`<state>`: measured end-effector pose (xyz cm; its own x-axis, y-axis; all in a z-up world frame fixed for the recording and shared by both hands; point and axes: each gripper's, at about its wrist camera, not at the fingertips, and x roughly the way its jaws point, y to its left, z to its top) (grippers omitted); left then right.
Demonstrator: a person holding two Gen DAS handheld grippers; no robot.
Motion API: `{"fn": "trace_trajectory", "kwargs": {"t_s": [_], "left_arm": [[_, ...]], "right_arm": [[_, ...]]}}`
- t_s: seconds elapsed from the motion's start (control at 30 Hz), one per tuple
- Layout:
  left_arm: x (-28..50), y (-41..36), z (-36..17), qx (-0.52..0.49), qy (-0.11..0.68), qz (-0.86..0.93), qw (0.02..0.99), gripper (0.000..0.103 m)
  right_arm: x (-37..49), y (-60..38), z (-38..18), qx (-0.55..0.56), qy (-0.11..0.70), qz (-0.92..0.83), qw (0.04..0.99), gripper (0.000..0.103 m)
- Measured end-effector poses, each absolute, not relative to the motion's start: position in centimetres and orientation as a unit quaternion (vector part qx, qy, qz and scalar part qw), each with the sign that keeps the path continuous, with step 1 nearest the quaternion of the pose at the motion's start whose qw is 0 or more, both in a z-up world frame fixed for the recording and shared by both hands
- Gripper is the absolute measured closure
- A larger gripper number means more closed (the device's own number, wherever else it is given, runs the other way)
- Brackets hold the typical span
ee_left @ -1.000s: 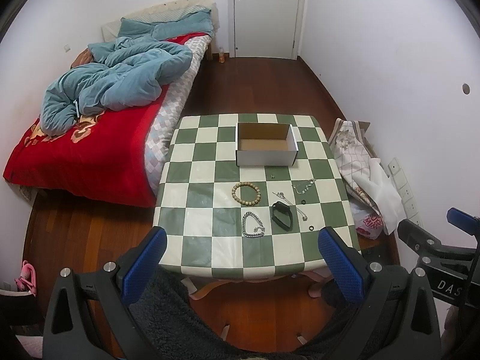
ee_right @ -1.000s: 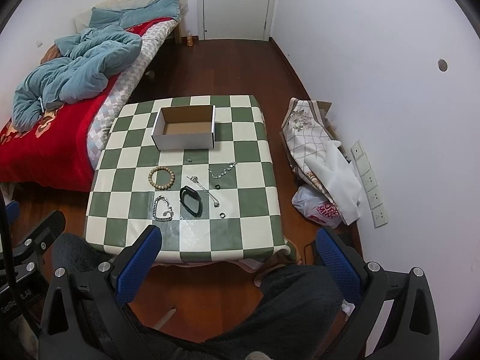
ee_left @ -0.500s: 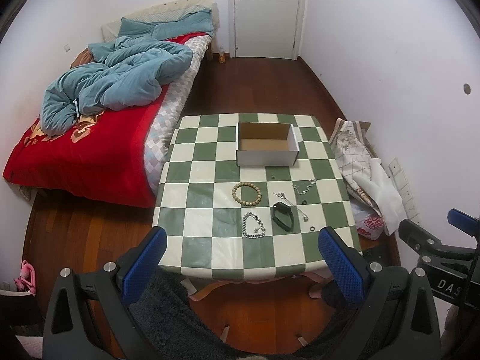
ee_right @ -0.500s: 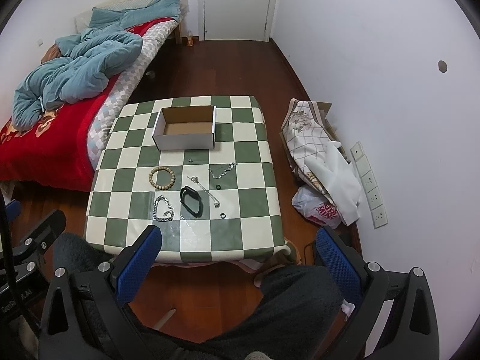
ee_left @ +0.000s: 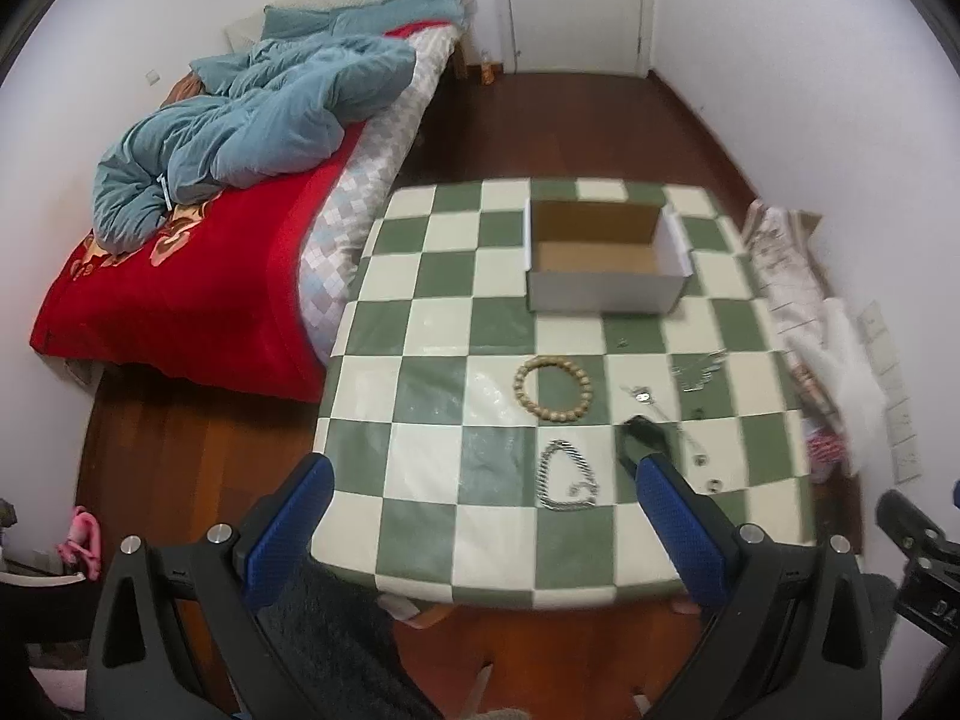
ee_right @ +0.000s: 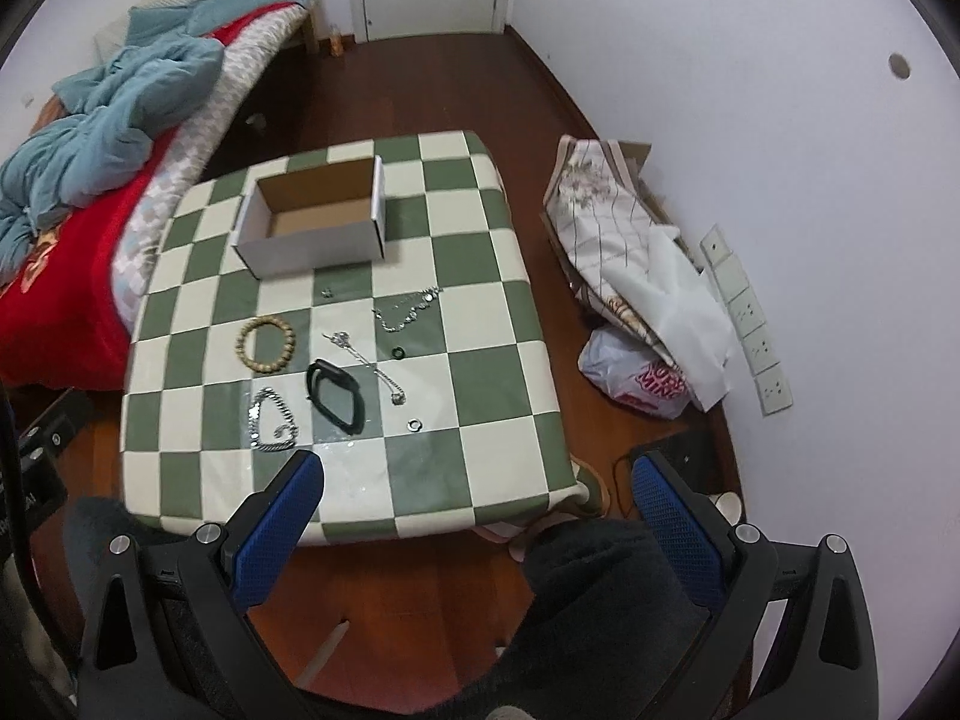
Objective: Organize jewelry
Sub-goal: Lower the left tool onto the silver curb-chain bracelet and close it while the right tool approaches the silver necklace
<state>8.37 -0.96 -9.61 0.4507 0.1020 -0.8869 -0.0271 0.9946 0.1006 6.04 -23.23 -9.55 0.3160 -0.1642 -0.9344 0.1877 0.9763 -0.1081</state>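
Blue-padded tongs point(ee_left: 480, 516) agape above table point(ee_left: 420, 516)

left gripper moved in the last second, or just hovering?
Yes. In the left wrist view the cardboard box and checkered table loom larger and sit lower, so the left gripper has advanced toward them, jaws open.

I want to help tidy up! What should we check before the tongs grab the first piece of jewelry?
1. White cardboard box open and bare inside: ok.
2. Left tongs open, holding nothing: ok.
3. Right tongs open, holding nothing: ok.
4. Tan wooden bead bracelet lying apart from other pieces: ok.
5. Black oval wristband clear of the thin silver pendant necklace: cannot tell, they lie very close.
6. Tongs down at the green-and-cream checkered table: not ok, both hover off its near edge.
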Motion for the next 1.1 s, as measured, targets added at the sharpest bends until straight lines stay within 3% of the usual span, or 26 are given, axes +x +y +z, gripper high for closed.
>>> {"fn": "trace_trajectory", "kwargs": {"t_s": [0.37, 0.6, 0.77, 0.93, 1.03, 1.1], "left_arm": [[15.0, -0.4, -18.6, 0.052, 0.586, 0.058, 0.806, 0.0], [15.7, -1.1, -25.1, 0.045, 0.649, 0.033, 0.759, 0.002], [15.8, -1.7, -28.2, 0.032, 0.671, 0.022, 0.74, 0.02], [15.5, -2.3, -29.4, 0.034, 0.674, 0.008, 0.738, 0.025], [15.4, -2.6, -30.2, 0.036, 0.678, -0.001, 0.735, 0.045], [15.5, -2.7, -30.8, 0.036, 0.681, -0.005, 0.731, 0.069]], "right_arm": [[14.4, -25.2, -19.7, 0.046, 0.618, -0.104, 0.778, 0.001], [17.8, -25.2, -25.2, 0.051, 0.652, -0.088, 0.751, 0.012], [19.0, -25.3, -27.9, 0.05, 0.667, -0.082, 0.739, 0.015], [19.3, -25.7, -29.4, 0.05, 0.678, -0.08, 0.729, 0.018], [19.5, -26.1, -30.1, 0.056, 0.682, -0.079, 0.725, 0.019], [19.6, -26.2, -30.5, 0.058, 0.685, -0.078, 0.722, 0.019]]}}
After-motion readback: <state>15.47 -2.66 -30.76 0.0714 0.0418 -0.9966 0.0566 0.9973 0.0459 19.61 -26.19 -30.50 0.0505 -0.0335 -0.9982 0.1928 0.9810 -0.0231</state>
